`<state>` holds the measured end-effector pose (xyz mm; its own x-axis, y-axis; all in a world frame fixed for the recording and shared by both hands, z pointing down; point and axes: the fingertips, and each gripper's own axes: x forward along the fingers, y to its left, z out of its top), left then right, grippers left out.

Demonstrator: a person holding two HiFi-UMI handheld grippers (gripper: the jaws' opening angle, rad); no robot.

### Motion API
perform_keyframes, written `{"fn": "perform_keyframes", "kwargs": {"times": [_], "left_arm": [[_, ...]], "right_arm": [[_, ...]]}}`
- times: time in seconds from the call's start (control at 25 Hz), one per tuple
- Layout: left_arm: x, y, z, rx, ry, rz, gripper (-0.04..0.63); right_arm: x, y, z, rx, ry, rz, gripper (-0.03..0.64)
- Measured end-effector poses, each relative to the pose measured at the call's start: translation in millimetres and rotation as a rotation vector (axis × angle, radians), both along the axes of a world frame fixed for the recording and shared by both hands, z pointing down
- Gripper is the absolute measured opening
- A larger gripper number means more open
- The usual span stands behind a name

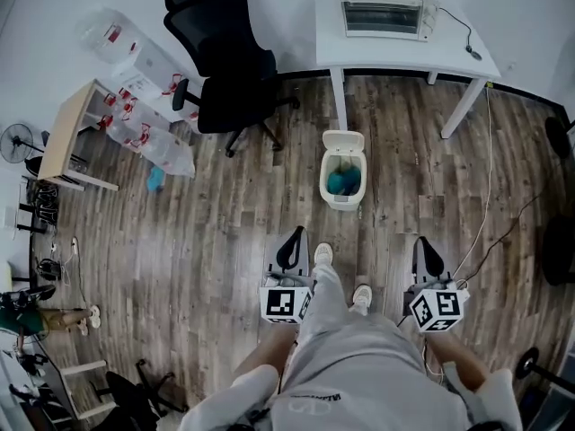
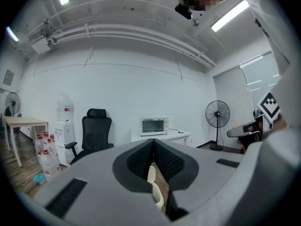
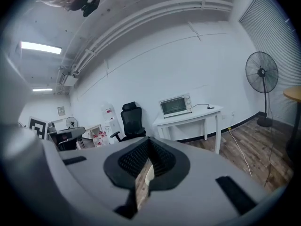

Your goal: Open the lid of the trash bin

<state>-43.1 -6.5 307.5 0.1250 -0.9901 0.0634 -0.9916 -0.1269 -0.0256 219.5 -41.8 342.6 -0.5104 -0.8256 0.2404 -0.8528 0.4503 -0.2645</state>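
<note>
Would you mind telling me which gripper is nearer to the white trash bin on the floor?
Left. In the head view, the left gripper sits just below and left of the trash bin; the right gripper is farther off, below and well to its right.

Office-like room: black swivel chair [image 1: 225, 61], white table [image 1: 395, 54] carrying a toaster oven [image 1: 382, 14], water dispenser [image 2: 64, 121] beside stacked water bottles [image 2: 44, 152], pedestal fan [image 3: 262, 73], wood-plank floor [image 1: 207, 241], ceiling strip lights [image 3: 41, 47].
</note>
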Motion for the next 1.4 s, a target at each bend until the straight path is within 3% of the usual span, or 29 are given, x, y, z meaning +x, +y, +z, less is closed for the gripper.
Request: {"fn": "perform_keyframes", "kwargs": {"times": [0.2, 0.6, 1.16, 1.4], "left_arm": [[10.6, 36.6, -6.3, 0.002, -0.001, -0.019, 0.002], [8.0, 83.7, -10.6, 0.010, 0.035, -0.018, 0.002], [-45.2, 167.3, -34.4, 0.064, 0.091, 0.149, 0.002], [-54.7, 180.3, -43.6, 0.073, 0.095, 0.156, 0.002]], "right_arm": [[5.8, 19.9, -0.9, -0.007, -0.010, -0.012, 0.015], [-30.2, 63.7, -5.3, 0.011, -0.014, -0.073, 0.015], [-80.3, 178.6, -33.3, 0.060, 0.034, 0.053, 0.015], [-81.3, 196.0, -38.4, 0.069, 0.033, 0.076, 0.015]]}}
